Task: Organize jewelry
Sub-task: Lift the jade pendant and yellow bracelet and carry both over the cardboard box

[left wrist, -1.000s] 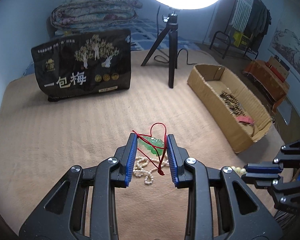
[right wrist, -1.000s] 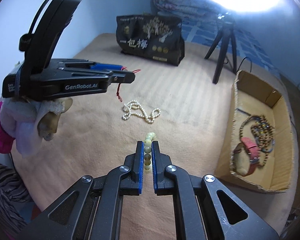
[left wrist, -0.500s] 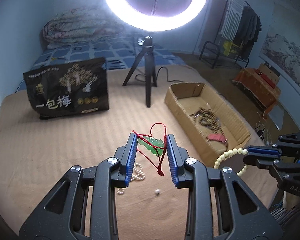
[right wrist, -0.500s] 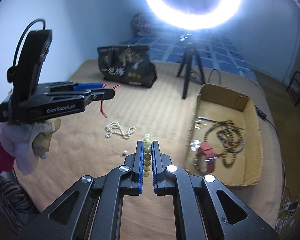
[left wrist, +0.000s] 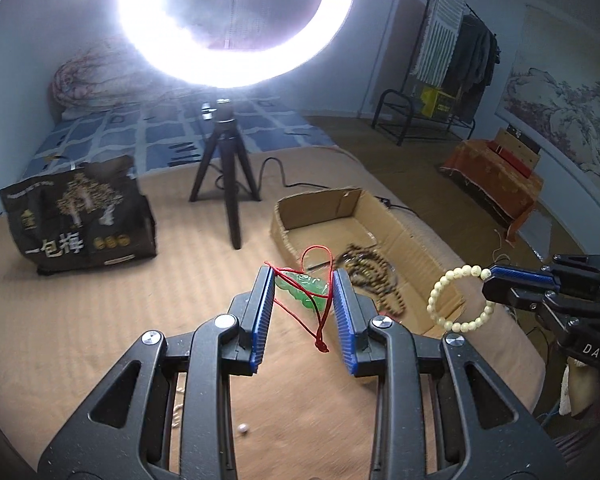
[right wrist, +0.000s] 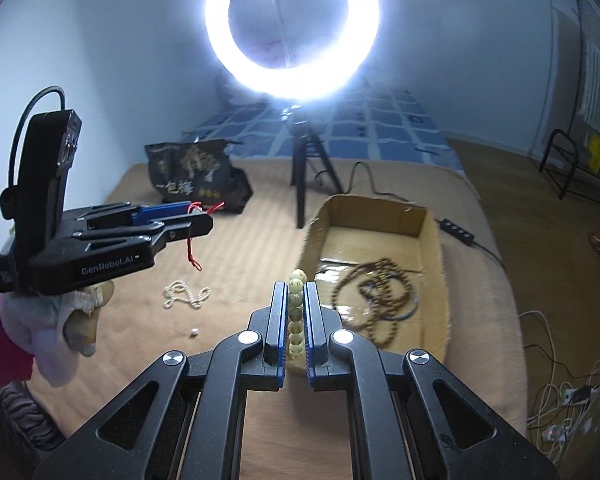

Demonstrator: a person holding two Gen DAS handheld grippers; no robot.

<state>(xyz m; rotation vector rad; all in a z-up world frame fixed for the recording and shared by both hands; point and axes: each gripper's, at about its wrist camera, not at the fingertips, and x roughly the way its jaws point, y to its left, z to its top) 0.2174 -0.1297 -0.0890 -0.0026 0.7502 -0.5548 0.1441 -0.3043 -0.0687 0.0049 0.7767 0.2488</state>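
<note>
My left gripper [left wrist: 302,280] is shut on a green jade pendant [left wrist: 300,286] with a red cord [left wrist: 320,320] hanging from it, held in the air over the tan blanket. It shows from the side in the right wrist view [right wrist: 198,216]. My right gripper [right wrist: 297,286] is shut on a cream bead bracelet [right wrist: 296,312], which hangs as a ring in the left wrist view [left wrist: 456,300]. A cardboard box [right wrist: 432,280] ahead holds brown bead strands [right wrist: 376,296]. A pearl necklace [right wrist: 186,296] and a loose pearl [right wrist: 194,333] lie on the blanket.
A ring light on a black tripod [left wrist: 226,184] stands behind the box. A black printed bag [left wrist: 78,224] stands at the back left. A power strip and cable [right wrist: 456,232] lie right of the box. A clothes rack [left wrist: 440,92] and floor lie beyond the bed.
Both grippers have lifted and moved toward the cardboard box with their jewelry. The box now lies closer ahead and the pearl necklace has dropped below and behind.
</note>
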